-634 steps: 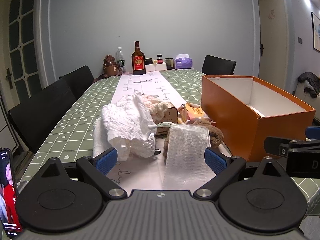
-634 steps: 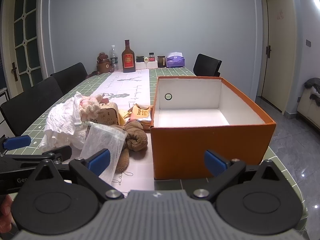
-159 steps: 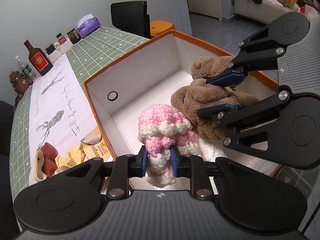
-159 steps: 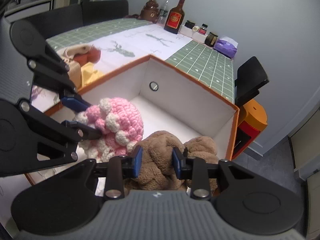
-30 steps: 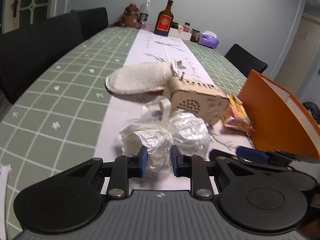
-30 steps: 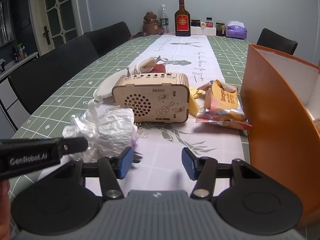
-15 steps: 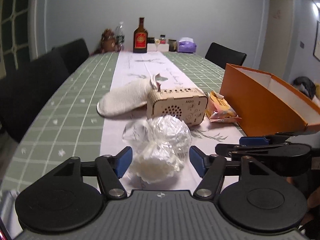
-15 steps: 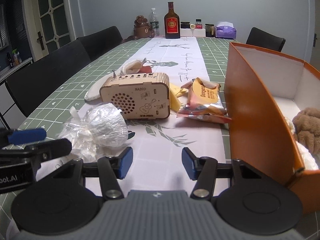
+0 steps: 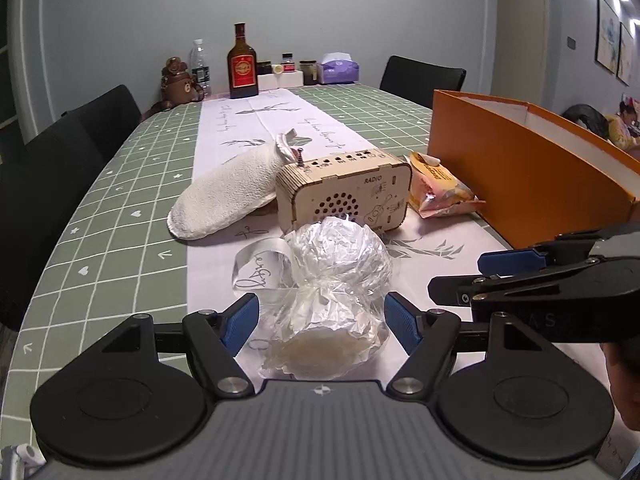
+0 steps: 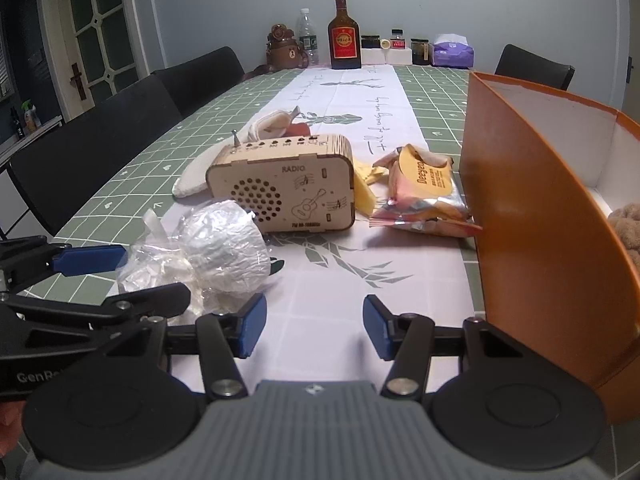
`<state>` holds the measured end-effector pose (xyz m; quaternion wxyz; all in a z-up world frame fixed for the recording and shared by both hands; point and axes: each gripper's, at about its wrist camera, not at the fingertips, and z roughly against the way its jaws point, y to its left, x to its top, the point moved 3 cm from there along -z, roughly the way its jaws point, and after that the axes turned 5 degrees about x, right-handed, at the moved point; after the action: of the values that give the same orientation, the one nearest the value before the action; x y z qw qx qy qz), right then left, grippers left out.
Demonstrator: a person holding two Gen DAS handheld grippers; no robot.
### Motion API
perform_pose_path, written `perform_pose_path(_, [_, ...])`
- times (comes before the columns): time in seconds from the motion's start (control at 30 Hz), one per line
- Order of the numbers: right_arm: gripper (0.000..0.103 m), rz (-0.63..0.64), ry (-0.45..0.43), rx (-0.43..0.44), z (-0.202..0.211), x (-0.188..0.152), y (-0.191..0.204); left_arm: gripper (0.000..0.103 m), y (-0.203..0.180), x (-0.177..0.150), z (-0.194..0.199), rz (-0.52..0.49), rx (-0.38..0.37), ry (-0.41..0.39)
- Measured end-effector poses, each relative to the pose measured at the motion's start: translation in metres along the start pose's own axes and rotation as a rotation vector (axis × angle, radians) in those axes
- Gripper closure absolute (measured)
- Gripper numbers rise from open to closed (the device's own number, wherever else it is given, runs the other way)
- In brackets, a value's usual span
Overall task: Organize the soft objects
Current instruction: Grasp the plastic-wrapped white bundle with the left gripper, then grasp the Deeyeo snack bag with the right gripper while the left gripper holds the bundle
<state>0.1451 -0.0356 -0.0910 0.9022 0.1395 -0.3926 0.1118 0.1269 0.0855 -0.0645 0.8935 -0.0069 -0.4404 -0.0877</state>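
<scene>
A crumpled clear plastic bag with white stuffing lies on the white table runner. My left gripper straddles its near end. The jaws are opening, and the blue pads stand clear of the bag on both sides. In the right wrist view the same bag sits beside the left gripper. My right gripper is open over bare runner with nothing between its fingers, just right of the bag. The orange box stands at the right, and a brown plush toy shows inside it.
Behind the bag stand a wooden radio, a white fuzzy slipper and a snack packet. Bottles and jars line the table's far end. Black chairs run along the left edge.
My left gripper was shut on the bag's neck; its jaws have spread wide and let the bag rest on the runner. The left view has rolled level. The right gripper has stayed open.
</scene>
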Motion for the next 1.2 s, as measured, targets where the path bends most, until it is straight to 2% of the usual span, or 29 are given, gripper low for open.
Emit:
perform_pose_path(0.17, [0.05, -0.007, 0.008, -0.002, -0.001, -0.002, -0.005, 0.019, 0.007, 0.003, -0.001, -0.032, 0.026, -0.002])
perform_pose_path(0.4, [0.05, -0.002, 0.0, -0.01, -0.002, 0.0, -0.006, 0.018, 0.003, -0.002, -0.018, -0.019, -0.018, 0.058])
perform_pose_path(0.57, [0.05, 0.028, -0.017, -0.06, -0.002, 0.0, -0.012, 0.041, -0.005, -0.004, -0.019, 0.007, -0.008, 0.061])
perform_pose_path(0.6, [0.05, 0.036, -0.029, -0.075, -0.001, 0.001, -0.013, 0.043, -0.007, -0.004, -0.018, 0.01, 0.005, 0.057])
perform_pose_path(0.67, [0.05, 0.054, -0.059, -0.105, 0.0, 0.005, -0.012, 0.054, -0.009, -0.003, -0.016, 0.032, 0.035, 0.056])
perform_pose_path(0.77, [0.05, 0.098, -0.117, -0.172, -0.002, 0.013, -0.01, 0.062, -0.008, -0.001, -0.01, 0.1, 0.04, 0.044])
perform_pose_path(0.9, [0.05, 0.15, -0.174, -0.261, -0.012, 0.024, -0.009, 0.065, -0.003, 0.003, -0.002, 0.192, 0.098, 0.061])
perform_pose_path(1.0, [0.049, 0.211, -0.18, -0.312, -0.021, 0.029, -0.009, 0.065, 0.003, 0.006, 0.001, 0.281, 0.128, 0.097])
perform_pose_path(1.1, [0.044, 0.252, -0.168, -0.333, -0.033, 0.036, -0.009, 0.065, 0.001, 0.009, 0.002, 0.304, 0.137, 0.095])
perform_pose_path(1.2, [0.044, 0.257, -0.158, -0.344, -0.043, 0.045, -0.013, 0.065, -0.001, 0.013, 0.002, 0.316, 0.144, 0.095])
